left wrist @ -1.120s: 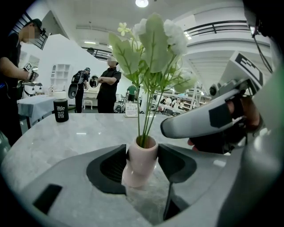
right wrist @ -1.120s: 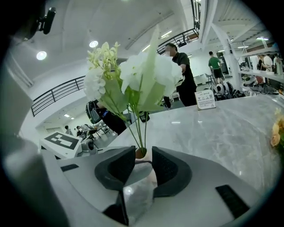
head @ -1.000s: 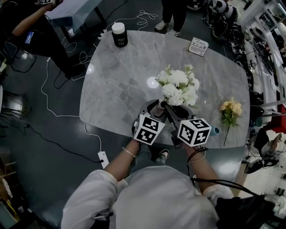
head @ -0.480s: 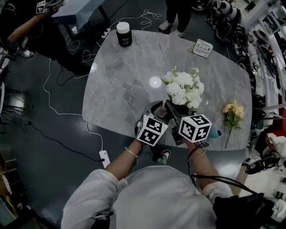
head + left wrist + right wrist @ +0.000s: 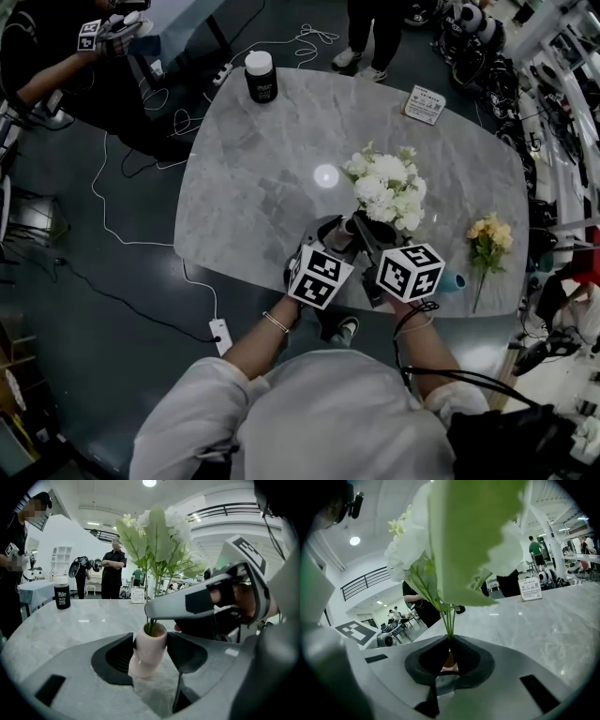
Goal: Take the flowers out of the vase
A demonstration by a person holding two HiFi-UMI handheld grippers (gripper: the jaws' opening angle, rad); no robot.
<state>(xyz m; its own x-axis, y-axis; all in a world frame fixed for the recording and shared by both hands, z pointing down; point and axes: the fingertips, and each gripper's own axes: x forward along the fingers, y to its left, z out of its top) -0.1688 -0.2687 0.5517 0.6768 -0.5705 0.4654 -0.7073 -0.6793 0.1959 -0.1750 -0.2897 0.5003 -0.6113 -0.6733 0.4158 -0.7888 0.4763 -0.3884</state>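
A bunch of white flowers [image 5: 386, 187] stands in a small pink vase [image 5: 149, 644] near the table's front edge. My left gripper [image 5: 151, 652] is shut on the vase, one pad on each side of its body. My right gripper [image 5: 450, 645] has just been closing and is now shut on the green stems [image 5: 449, 618] just above the vase's mouth. In the left gripper view one of the right gripper's fingers [image 5: 187, 605] crosses over the vase rim. In the head view both marker cubes sit side by side, and the left gripper [image 5: 325, 234] and right gripper [image 5: 362, 228] meet under the blooms.
A bunch of yellow flowers [image 5: 486, 232] lies on the grey marble table [image 5: 262, 178] at the right, beside a blue object [image 5: 451, 277]. A black jar with a white lid [image 5: 260, 75] and a small card sign [image 5: 424, 103] stand at the far edge. People stand around the table.
The right gripper's fingers have drawn together at the stems. Both hands, the vase and the flowers stay in the same spot on the table.
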